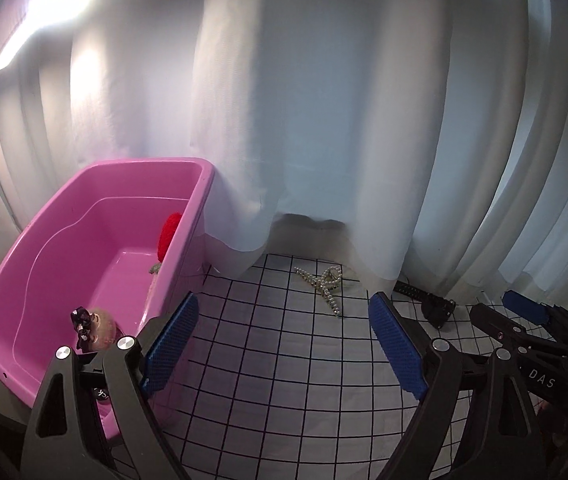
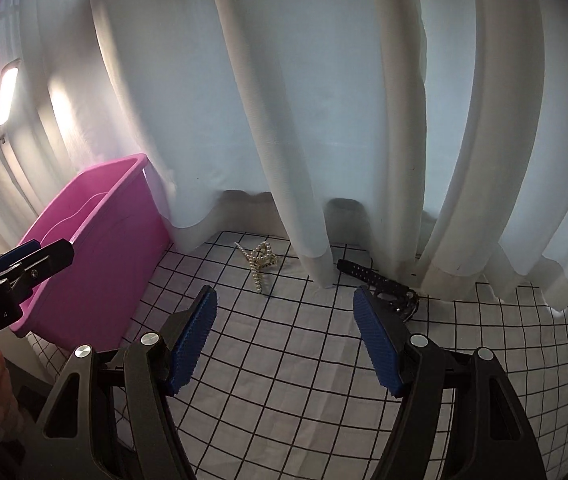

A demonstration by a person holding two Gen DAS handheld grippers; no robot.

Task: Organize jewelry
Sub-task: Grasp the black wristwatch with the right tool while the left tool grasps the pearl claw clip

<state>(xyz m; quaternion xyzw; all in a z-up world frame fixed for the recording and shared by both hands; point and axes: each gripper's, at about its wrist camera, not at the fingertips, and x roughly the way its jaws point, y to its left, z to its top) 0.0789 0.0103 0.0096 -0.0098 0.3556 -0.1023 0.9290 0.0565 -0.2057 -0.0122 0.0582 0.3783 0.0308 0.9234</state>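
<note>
A pearl necklace (image 1: 324, 285) lies tangled on the checked cloth near the curtain; it also shows in the right wrist view (image 2: 259, 261). A black studded strap (image 2: 380, 282) lies to its right, half under the curtain; it also shows in the left wrist view (image 1: 428, 300). A pink tub (image 1: 63, 280) stands at the left and holds a red fluffy piece (image 1: 169, 234) and a round pale piece with a dark bow (image 1: 93, 328). My left gripper (image 1: 281, 350) is open and empty above the cloth, beside the tub. My right gripper (image 2: 286, 340) is open and empty, short of the strap.
White curtains (image 2: 324, 100) hang along the back and touch the checked cloth (image 2: 292, 392). The pink tub (image 2: 95, 248) stands at the cloth's left edge. The right gripper shows at the right in the left wrist view (image 1: 532, 316); the left gripper shows at the left in the right wrist view (image 2: 15, 268).
</note>
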